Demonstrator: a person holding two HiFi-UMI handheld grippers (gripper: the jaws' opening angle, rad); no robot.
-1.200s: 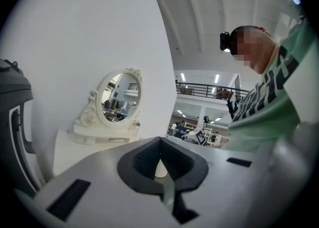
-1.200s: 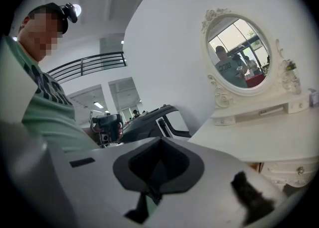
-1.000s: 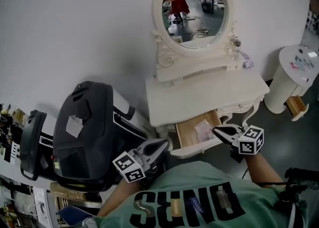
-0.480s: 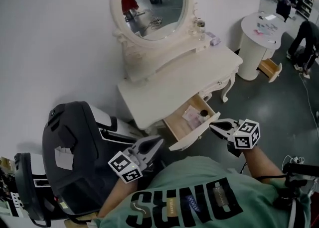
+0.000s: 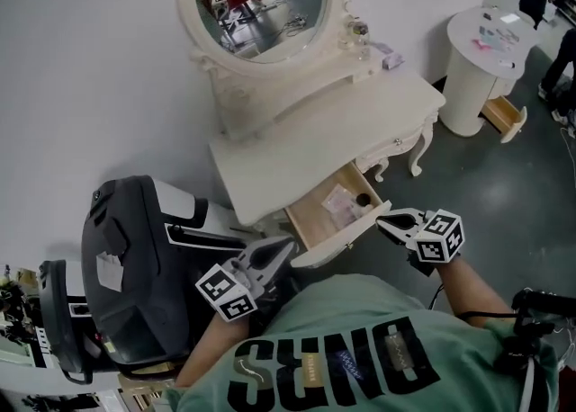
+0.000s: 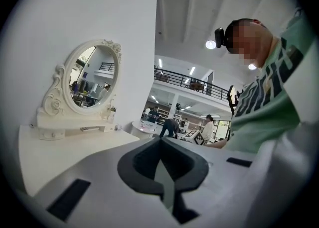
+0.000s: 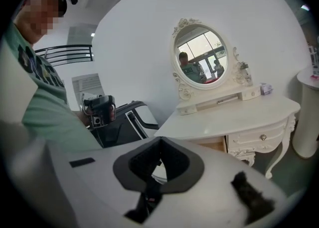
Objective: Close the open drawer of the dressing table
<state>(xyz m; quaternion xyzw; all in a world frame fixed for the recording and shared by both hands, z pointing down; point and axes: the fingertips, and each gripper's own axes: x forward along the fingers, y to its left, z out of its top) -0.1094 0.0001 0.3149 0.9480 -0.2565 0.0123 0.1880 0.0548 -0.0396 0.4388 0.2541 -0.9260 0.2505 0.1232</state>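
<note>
The white dressing table (image 5: 297, 145) with its oval mirror (image 5: 256, 1) stands against the wall. Its drawer (image 5: 317, 214) is pulled out towards me, with papers (image 5: 340, 199) and a small dark round thing (image 5: 363, 198) inside. My right gripper (image 5: 379, 219) is shut and empty, its tips close to the right end of the drawer front (image 5: 342, 237); I cannot tell whether they touch. My left gripper (image 5: 287, 245) is shut and empty, by the left end of the drawer front. The right gripper (image 7: 160, 140) view shows the drawer's wooden side (image 7: 215, 146). The left gripper (image 6: 160, 140) view looks across the tabletop (image 6: 65, 145).
A black and white suitcase (image 5: 126, 253) stands left of the table, close to my left arm. A round white side table (image 5: 486, 59) with its own open drawer (image 5: 504, 118) is at the right. A bottle (image 5: 358, 34) and a small box (image 5: 391, 59) sit on the tabletop.
The head view has swung, so the table now sits further left. Both grippers have sunk a little and stay shut beside the drawer front.
</note>
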